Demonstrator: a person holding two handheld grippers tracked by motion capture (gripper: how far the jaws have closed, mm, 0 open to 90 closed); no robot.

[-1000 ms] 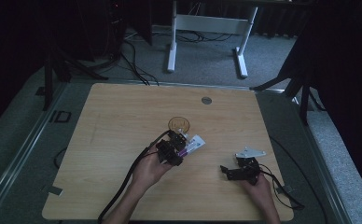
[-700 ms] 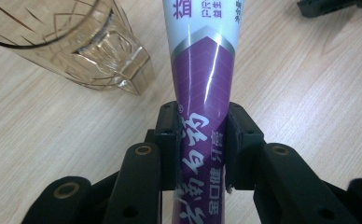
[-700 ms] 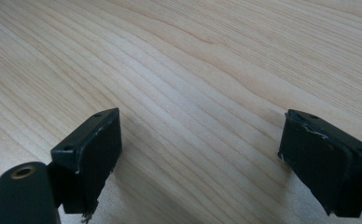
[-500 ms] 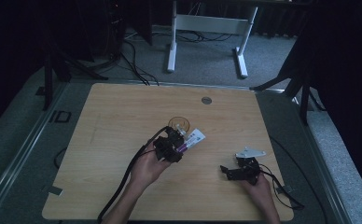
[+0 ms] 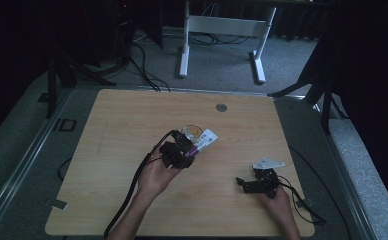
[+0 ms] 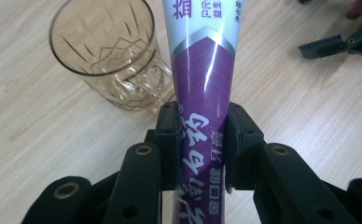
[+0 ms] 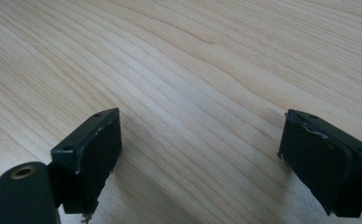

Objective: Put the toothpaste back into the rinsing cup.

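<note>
1. Left claw point(image 6: 200, 140) clamped on purple-white toothpaste tube point(image 6: 202, 70), above the table point(image 5: 132, 120) beside the glass mug point(image 6: 109, 56).
2. Tube's far end cut off in left gripper view; cap hidden.
3. Right claw point(image 7: 200, 154) wide apart, nothing between, low over bare wood.

Left and far stretches of the worktop point(image 5: 117, 120) are bare wood, so I can pass there freely. Mid-worktop is the only tight spot: the glass mug point(image 6: 109, 56) stands just beside the toothpaste tube point(image 6: 202, 70) that my left hand-held gripper point(image 6: 200, 149) clamps. Small round grommet point(image 5: 221, 107) sits flush at the far edge, no obstacle. Right hand-held gripper point(image 7: 200, 158) has its jaws spread over bare wood near right, well apart from the mug.
</note>
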